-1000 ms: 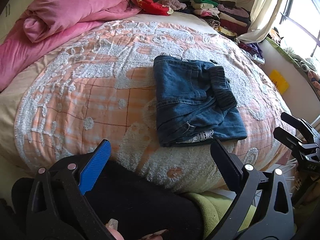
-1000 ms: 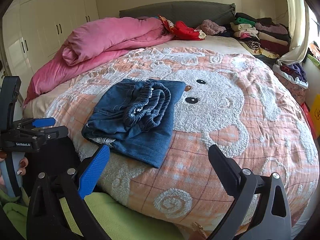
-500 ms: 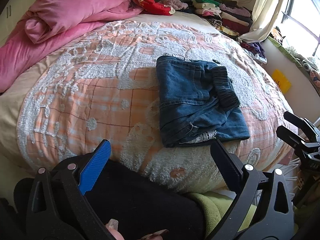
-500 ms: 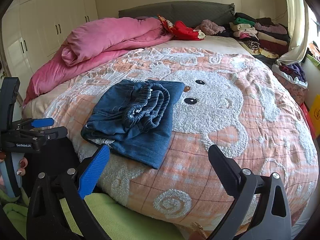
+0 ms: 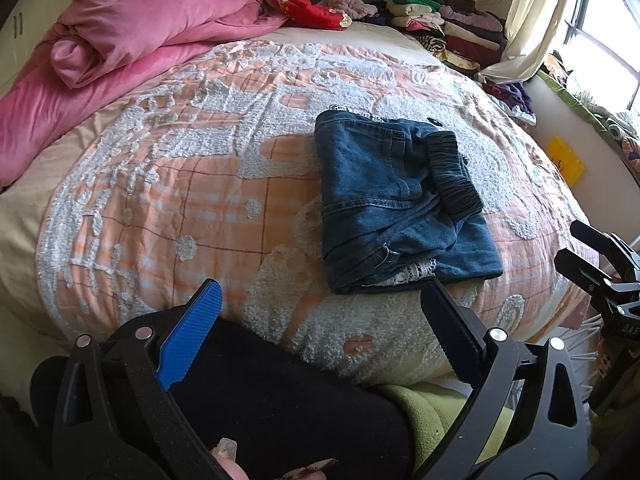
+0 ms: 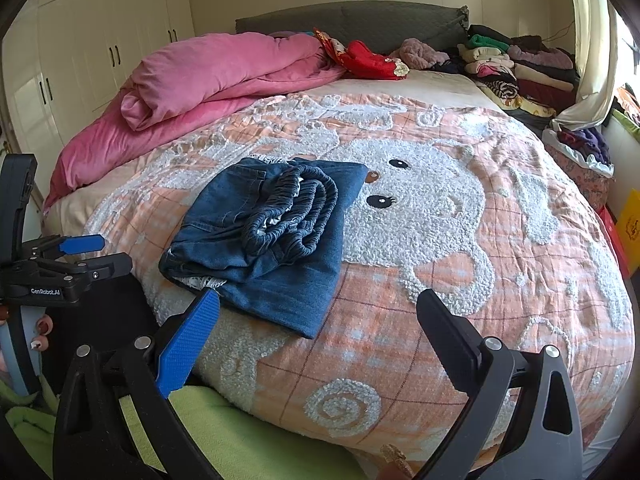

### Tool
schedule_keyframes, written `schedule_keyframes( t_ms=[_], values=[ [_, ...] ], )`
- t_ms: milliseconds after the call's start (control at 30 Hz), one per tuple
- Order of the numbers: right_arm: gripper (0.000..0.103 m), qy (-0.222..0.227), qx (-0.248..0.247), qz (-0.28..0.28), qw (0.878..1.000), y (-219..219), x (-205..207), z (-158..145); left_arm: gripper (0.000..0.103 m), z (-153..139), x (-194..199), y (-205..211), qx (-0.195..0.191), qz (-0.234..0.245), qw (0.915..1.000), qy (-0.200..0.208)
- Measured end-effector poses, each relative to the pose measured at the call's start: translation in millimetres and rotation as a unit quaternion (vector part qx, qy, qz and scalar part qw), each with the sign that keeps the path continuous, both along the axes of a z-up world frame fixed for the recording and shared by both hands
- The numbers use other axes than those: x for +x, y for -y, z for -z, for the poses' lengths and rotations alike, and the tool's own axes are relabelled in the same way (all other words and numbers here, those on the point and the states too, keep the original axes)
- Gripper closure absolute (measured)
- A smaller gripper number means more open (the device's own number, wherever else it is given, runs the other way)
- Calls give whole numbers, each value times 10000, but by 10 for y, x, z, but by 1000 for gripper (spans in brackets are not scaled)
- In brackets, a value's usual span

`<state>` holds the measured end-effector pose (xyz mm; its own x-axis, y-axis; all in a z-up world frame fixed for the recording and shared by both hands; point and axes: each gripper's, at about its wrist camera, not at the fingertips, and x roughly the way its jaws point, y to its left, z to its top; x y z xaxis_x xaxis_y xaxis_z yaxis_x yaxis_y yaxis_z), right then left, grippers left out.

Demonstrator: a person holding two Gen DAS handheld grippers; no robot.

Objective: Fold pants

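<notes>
Lying folded into a compact bundle, the pants (image 5: 400, 204) rest on the bed (image 5: 168, 208) near its foot edge, on the peach checked quilt with its white fleecy cartoon animal (image 6: 420, 216). They are blue denim; the gathered elastic waistband (image 6: 292, 212) sits on top of the bundle, and a strip of white lace trim (image 5: 412, 270) peeks out from the layers at the near edge.

Both grippers hang back from the bed, apart from the pants and touching nothing. The left gripper (image 5: 320, 340) has its jaws spread wide with nothing between them, one finger faced with a blue ribbed pad (image 5: 192, 340), the other black. The right gripper (image 6: 316, 340) is likewise wide apart and empty. Each shows at the edge of the other's view: the left gripper at the left side of the right wrist view, the right gripper at the right side of the left wrist view.

A rumpled pink duvet (image 6: 208, 76) lies across the far left of the bed, and stacks of folded clothes (image 6: 516, 68) sit at the far right by the dark headboard (image 6: 352, 20). White wardrobe doors (image 6: 96, 40) stand along the left wall
</notes>
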<state>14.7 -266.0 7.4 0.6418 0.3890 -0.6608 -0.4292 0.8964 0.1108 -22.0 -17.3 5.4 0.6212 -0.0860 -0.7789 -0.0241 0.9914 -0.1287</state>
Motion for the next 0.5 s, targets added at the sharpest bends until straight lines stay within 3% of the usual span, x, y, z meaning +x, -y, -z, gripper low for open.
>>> schedule_keyframes(
  t_ms=[500],
  values=[
    [5, -19, -43, 67, 10000, 40, 9, 41, 10, 21, 8, -23, 111, -61, 9999, -45]
  ],
)
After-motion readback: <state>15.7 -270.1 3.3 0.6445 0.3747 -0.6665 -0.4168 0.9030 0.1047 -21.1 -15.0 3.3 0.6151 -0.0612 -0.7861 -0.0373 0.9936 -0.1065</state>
